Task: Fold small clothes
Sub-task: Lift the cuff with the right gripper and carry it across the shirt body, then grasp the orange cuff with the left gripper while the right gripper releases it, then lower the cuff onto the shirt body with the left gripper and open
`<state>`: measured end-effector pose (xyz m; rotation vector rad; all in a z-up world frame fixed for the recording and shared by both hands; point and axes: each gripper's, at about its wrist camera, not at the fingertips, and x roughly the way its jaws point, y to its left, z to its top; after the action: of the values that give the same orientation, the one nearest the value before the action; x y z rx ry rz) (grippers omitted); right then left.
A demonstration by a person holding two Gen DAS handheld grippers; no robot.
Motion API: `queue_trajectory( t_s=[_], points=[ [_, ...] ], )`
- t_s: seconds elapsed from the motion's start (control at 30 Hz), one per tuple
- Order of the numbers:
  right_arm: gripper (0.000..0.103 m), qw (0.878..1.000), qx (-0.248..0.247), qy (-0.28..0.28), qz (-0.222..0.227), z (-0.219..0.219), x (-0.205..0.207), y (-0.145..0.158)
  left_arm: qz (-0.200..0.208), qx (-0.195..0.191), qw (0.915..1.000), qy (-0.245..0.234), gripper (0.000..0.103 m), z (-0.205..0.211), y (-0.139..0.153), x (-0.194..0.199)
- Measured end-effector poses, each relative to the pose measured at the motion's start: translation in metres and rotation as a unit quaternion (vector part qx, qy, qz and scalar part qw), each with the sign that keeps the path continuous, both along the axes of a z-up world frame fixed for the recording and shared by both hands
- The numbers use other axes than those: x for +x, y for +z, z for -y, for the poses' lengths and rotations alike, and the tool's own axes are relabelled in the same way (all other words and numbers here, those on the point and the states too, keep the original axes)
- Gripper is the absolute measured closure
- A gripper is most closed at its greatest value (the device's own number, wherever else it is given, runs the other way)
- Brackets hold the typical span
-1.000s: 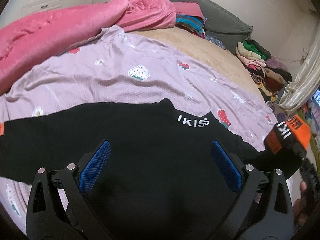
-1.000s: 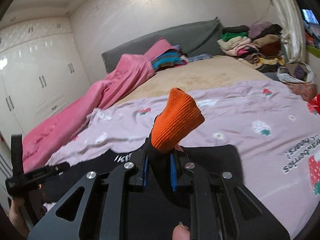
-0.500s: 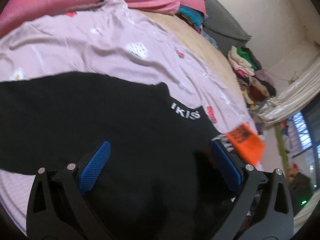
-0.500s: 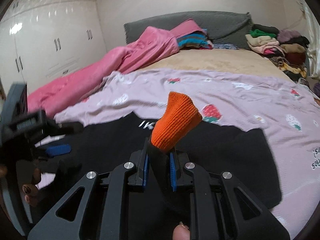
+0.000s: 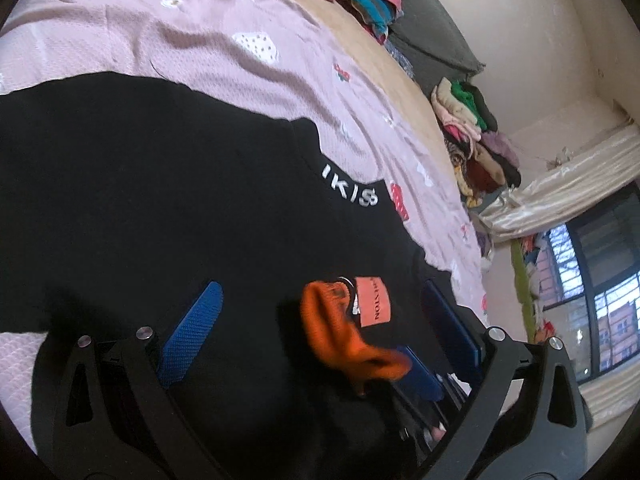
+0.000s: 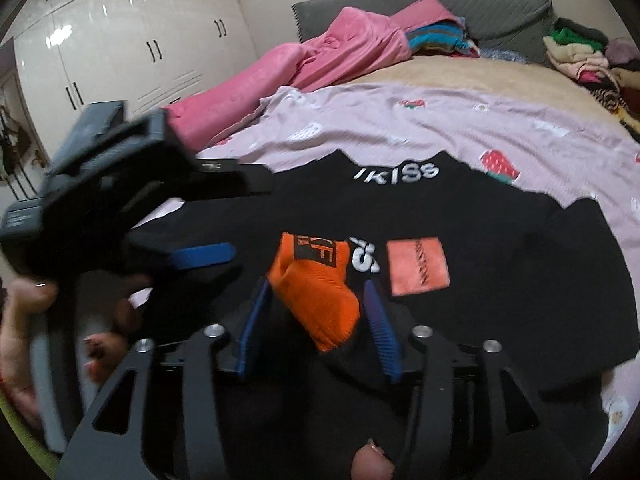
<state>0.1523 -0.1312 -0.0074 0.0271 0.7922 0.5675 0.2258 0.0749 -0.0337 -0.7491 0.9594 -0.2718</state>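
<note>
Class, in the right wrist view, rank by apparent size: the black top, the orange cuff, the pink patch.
1. black top
2. orange cuff
3. pink patch

The cuff lies nearer the camera than the patch, so its lead over the patch is unsure.

right gripper (image 6: 316, 316): jaws parted around orange cuff (image 6: 320, 296) | cuff laid on black sweater (image 6: 500, 240) | left gripper (image 6: 120, 200) seen beside cuff, blurred

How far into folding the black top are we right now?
Early. Done: the black top lies spread flat on the lilac sheet, and its right sleeve with the orange cuff is laid across the chest. In hand: the right gripper, jaws open either side of that cuff; the left gripper open above the body. Left: the other sleeve and the body folds.
</note>
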Motion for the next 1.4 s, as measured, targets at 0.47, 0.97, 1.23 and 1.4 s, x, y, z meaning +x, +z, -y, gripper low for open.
queue_trajectory(
  t_s=[0.47,0.97,1.23,1.4],
  points=[
    [0.047,0.995,0.029,-0.096,0.007,0.083,-0.022,0.021,-0.011,0.149,0.9866,-0.065,0.073,0.067,-0.017,0.005],
    [0.047,0.986,0.019,-0.161,0.024,0.123,-0.015,0.03,0.131,0.167,0.9772,-0.014,0.098,0.033,0.073,-0.026],
    [0.047,0.984,0.001,-0.175,0.036,0.126,-0.013,0.032,0.116,0.171,0.9783,0.015,0.098,0.006,0.062,-0.035],
    [0.047,0.984,-0.017,-0.17,0.043,0.118,-0.011,0.031,0.099,0.186,0.9774,0.024,0.098,-0.004,0.047,-0.038]
  ],
)
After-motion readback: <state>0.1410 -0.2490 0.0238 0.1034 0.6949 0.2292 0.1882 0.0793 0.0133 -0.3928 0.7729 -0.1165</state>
